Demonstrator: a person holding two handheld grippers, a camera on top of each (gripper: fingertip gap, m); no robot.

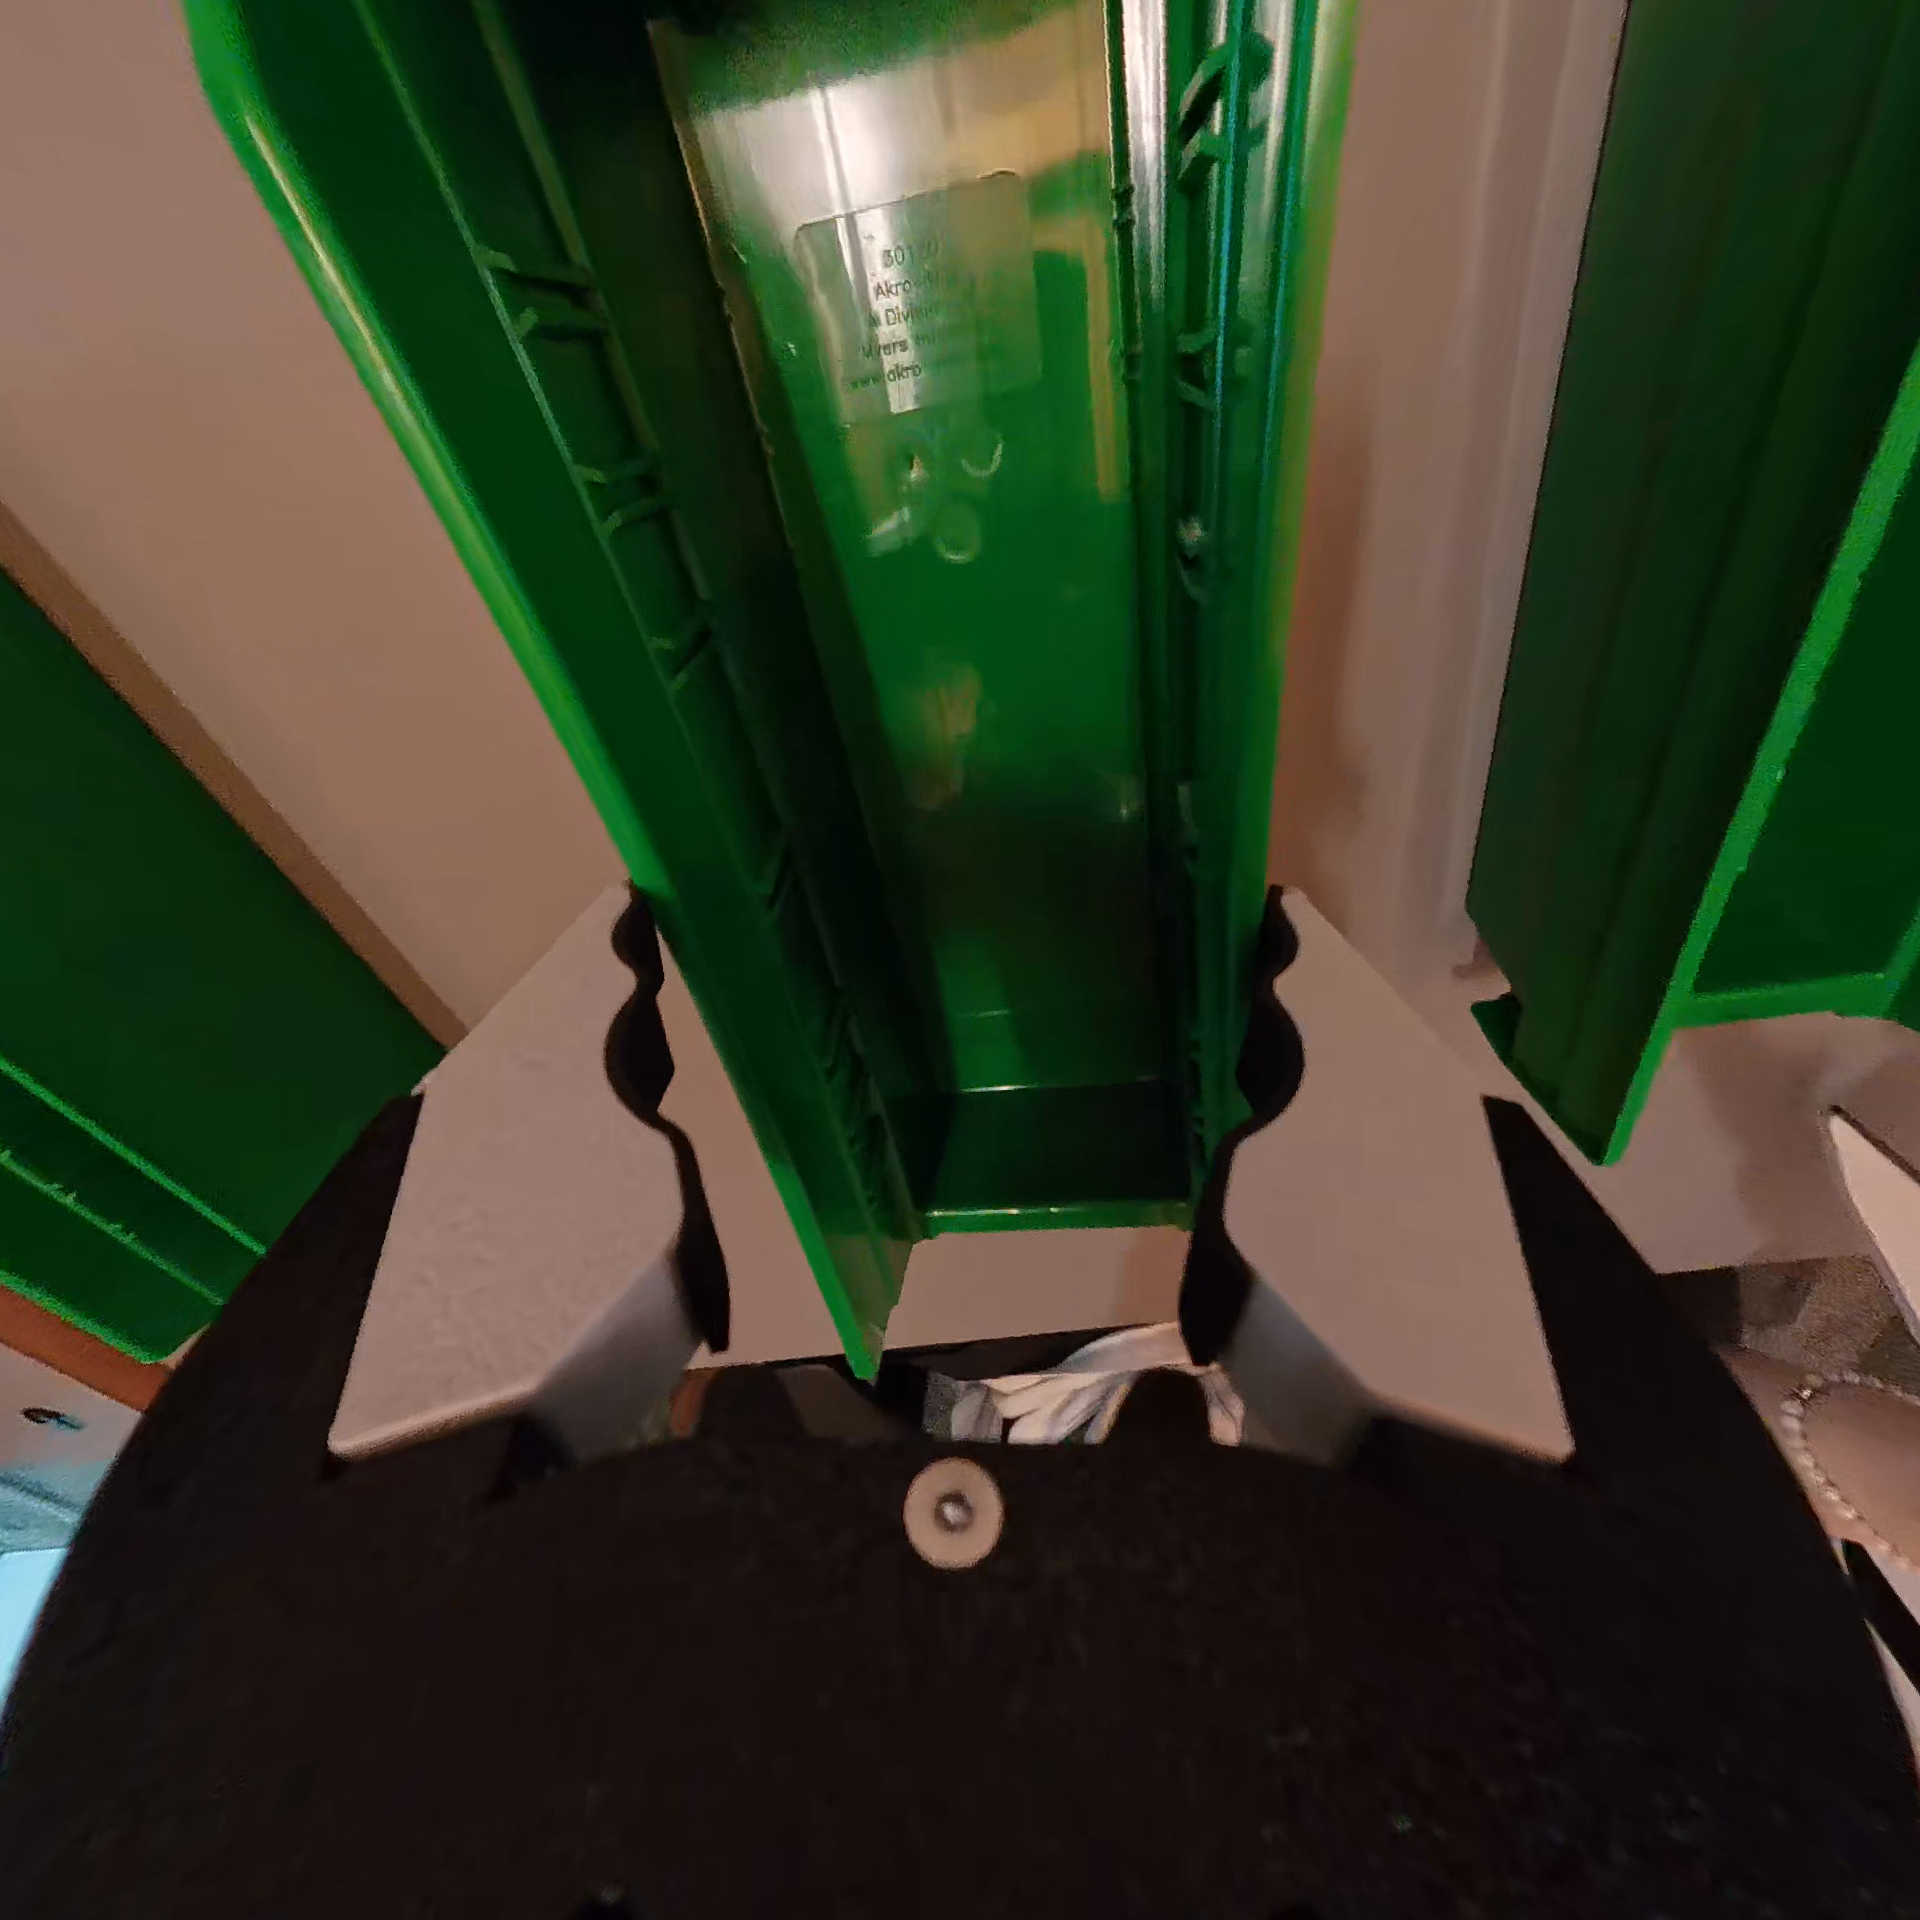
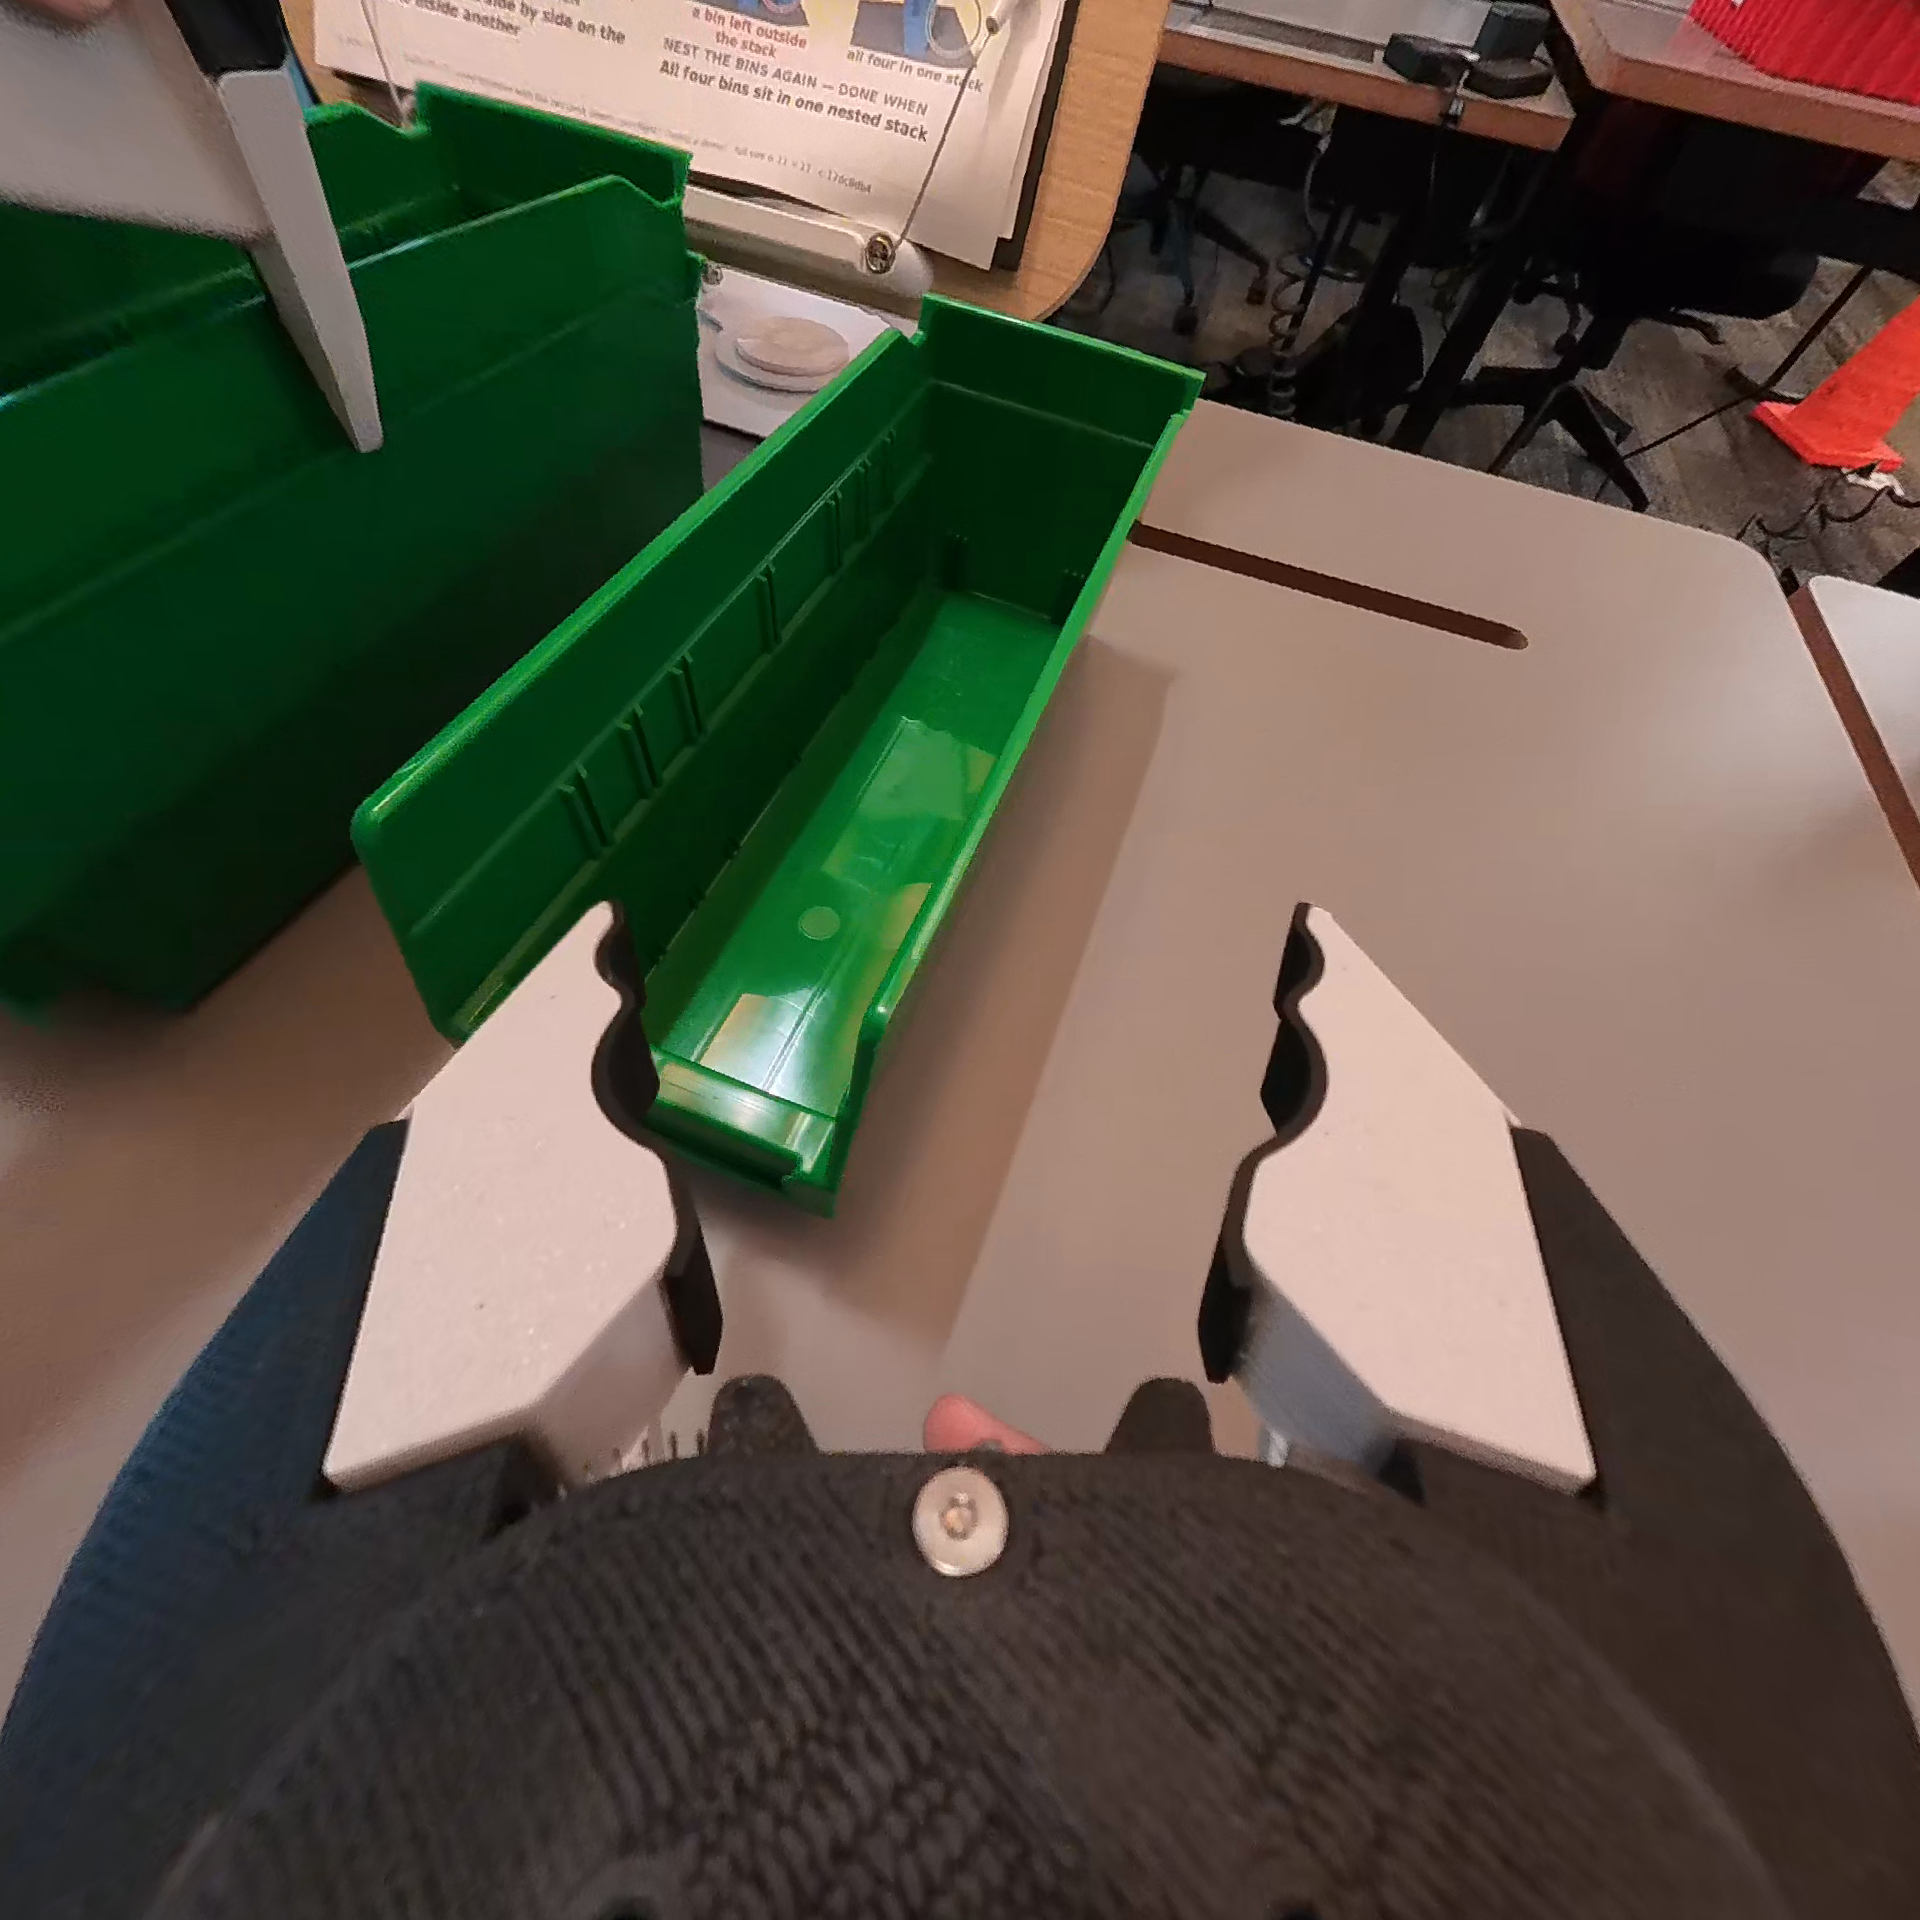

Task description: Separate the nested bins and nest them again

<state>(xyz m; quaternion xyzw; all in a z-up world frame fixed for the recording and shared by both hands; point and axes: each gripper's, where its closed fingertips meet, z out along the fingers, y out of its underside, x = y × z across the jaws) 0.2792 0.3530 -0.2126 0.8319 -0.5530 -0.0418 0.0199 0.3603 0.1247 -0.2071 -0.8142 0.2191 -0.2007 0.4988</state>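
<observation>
In the left wrist view a long green bin [image 1: 966,675] runs away from me between my fingers, its open inside towards the camera. My left gripper [image 1: 953,894] is open, its fingers close along the bin's two side walls. More green bins flank it at the left [image 1: 156,935] and the right [image 1: 1714,520]. In the right wrist view one green bin [image 2: 831,790] stands alone, upright and empty on the grey table [image 2: 1403,779]. My right gripper [image 2: 956,914] is open and empty just above that bin's near end. A finger [image 2: 312,312] of the left gripper hangs over the green bins at the left [image 2: 312,623].
A slot [image 2: 1330,592] is cut in the table behind the single bin. The table's right edge [image 2: 1787,592] is close. A printed sheet on a board [image 2: 790,94] stands at the back. Chairs, desks and an orange cone [image 2: 1849,405] are beyond the table.
</observation>
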